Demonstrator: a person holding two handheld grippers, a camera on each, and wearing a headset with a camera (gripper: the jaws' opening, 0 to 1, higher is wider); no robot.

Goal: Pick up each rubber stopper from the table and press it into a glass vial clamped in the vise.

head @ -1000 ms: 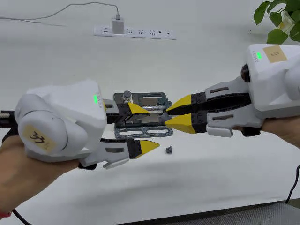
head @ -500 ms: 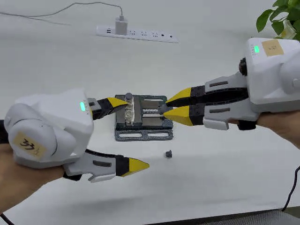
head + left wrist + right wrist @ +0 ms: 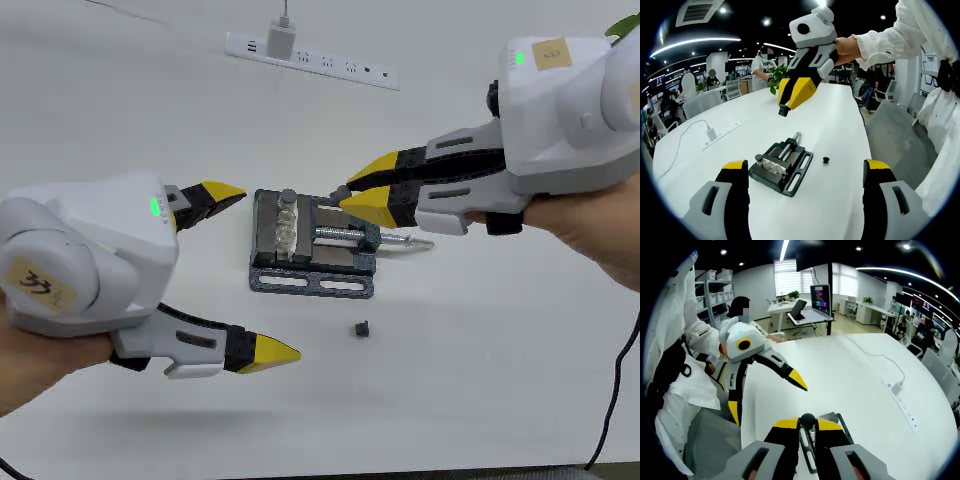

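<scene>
A dark vise (image 3: 312, 268) stands mid-table with clear glass vials (image 3: 287, 232) clamped in it; the far vial carries a grey stopper (image 3: 288, 196). A loose dark rubber stopper (image 3: 362, 328) lies on the table in front of the vise. My right gripper (image 3: 347, 198) hovers above the vise's right side, shut on another dark stopper (image 3: 807, 420), also seen in the left gripper view (image 3: 783, 111). My left gripper (image 3: 250, 272) is wide open to the left of the vise, holding nothing. From the left gripper view, the vise (image 3: 781, 166) sits between my own jaws, with the loose stopper (image 3: 826, 160) beside it.
A white power strip (image 3: 310, 60) with a plugged charger lies at the far edge of the white table (image 3: 480, 330). A black cable (image 3: 620, 380) hangs at the right edge. An office with people and desks lies beyond the table.
My left gripper has drawn back leftward off the vise, uncovering the vials. My right gripper, stopper still held, has risen slightly up and right. The head camera has also shifted.
</scene>
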